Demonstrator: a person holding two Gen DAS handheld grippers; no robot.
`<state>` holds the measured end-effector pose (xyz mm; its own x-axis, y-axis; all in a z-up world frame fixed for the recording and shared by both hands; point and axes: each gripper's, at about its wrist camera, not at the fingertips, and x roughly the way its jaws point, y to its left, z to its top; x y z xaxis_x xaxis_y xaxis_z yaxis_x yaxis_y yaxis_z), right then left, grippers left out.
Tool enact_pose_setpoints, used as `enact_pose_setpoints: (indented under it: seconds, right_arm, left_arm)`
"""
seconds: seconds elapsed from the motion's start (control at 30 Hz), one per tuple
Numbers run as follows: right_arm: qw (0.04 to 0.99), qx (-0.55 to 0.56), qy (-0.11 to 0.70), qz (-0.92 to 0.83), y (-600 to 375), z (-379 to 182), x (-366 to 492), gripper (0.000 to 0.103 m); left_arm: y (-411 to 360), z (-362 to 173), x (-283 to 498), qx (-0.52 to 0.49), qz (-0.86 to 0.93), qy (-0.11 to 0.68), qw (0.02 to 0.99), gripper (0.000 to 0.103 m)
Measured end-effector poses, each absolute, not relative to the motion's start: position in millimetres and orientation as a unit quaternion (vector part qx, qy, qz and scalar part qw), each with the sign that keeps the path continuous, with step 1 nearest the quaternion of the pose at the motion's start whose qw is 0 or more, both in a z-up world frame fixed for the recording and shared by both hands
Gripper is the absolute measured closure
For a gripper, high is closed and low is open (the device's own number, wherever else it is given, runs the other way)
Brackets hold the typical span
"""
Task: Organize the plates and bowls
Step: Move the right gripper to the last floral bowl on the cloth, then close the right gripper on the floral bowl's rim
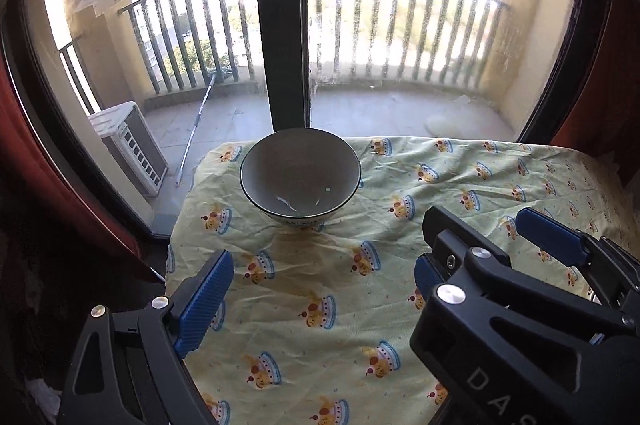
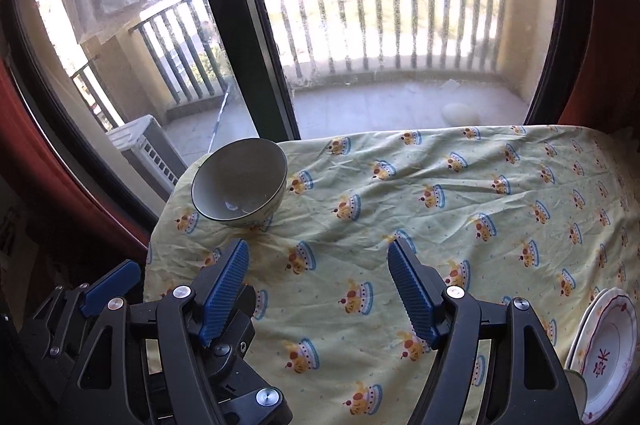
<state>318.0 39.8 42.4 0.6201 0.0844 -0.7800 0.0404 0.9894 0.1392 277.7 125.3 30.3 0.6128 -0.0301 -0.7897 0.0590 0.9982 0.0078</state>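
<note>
With both tools hanging released and empty, the left tool and the right tool, the bowl is sitting near the surface's far corner on wrinkled cloth, risking a knock overboard.

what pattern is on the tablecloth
Pale yellow tablecloth printed with repeating crown-like cartoon motifs; clearest in the right wrist view.

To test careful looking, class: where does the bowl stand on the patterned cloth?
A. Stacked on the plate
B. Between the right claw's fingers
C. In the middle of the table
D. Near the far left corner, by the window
D: the bowl sits on the cloth at the far left corner beside the window, apart from the plate.
</note>
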Motion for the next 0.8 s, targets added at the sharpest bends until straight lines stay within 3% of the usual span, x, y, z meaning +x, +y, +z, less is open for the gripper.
enact_pose_setpoints:
  seconds: [0.27, 0.33, 0.57, 0.63, 0.7, 0.8]
  right_arm:
    - [0.908, 0.076, 0.412, 0.012, 56.9, 41.9, 358.6, 0.027]
    - [0.908, 0.086, 0.41, 0.017, 60.6, 40.1, 369.3, 0.027]
    - [0.905, 0.074, 0.418, 0.014, 74.1, 23.2, 413.8, 0.028]
    - [0.904, 0.068, 0.422, 0.006, 77.4, 14.4, 425.8, 0.03]
    - [0.9, 0.066, 0.43, 0.0, 79.2, 3.9, 437.3, 0.04]
    - [0.894, 0.073, 0.442, -0.012, 79.1, -12.0, 450.1, 0.043]
  left_arm:
    - [152.2, 24.9, 327.6, 0.003, -0.005, 0.43, 0.903, 0.011]
    - [157.2, 24.1, 337.7, 0.009, 0.008, 0.426, 0.905, 0.017]
    - [171.9, 6.2, 376.0, 0.009, 0.016, 0.431, 0.902, 0.021]
    - [174.3, -3.4, 387.4, 0.009, 0.012, 0.436, 0.9, 0.026]
    - [176.4, -13.7, 398.5, 0.008, 0.005, 0.446, 0.895, 0.037]
    - [179.7, -26.0, 408.1, 0.0, 0.005, 0.455, 0.89, 0.048]
